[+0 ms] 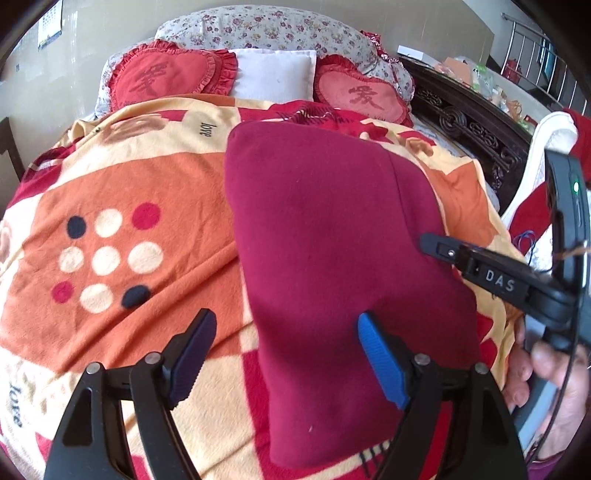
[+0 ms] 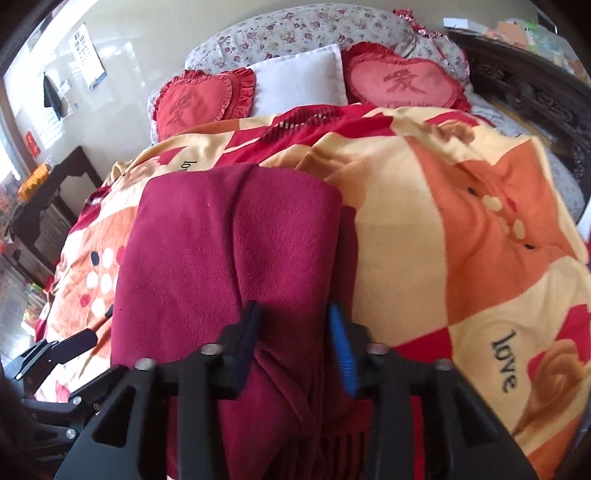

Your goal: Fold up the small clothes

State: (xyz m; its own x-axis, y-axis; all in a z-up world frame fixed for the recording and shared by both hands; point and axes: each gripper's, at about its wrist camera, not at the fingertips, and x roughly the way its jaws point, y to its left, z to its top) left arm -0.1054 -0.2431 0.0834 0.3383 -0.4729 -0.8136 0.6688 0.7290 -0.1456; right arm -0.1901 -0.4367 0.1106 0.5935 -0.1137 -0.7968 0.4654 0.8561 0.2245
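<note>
One folded maroon fleece garment point(image 1: 332, 236) lies on the bed, on a fleece blanket patterned in orange, cream and red squares point(image 1: 122, 206), roughly mid-bed and nearer the right side as the left wrist view has it. Two heart-shaped red ruffled cushions point(image 1: 166, 75) point(image 1: 360, 92) flank one plain white pillow point(image 1: 275, 72) at the far headboard end, with one long floral bolster point(image 1: 258, 29) behind them. Two grippers are in play: the left gripper point(image 1: 286, 354) has its fingers wide apart, the blue one over the garment's near left part and the dark one over bare blanket, nothing pressed between them; the right gripper point(image 2: 293, 338) has its fingers clamped on a bunched near fold of the garment. Only the left wrist view shows a hand point(image 1: 546, 373) holding the right gripper and a dark carved bed frame point(image 1: 472, 129) along the far right. Only the right wrist view shows the garment's layered right edge and a dark cabinet point(image 2: 48, 206) at left. Open blanket lies on both sides of the garment.
</note>
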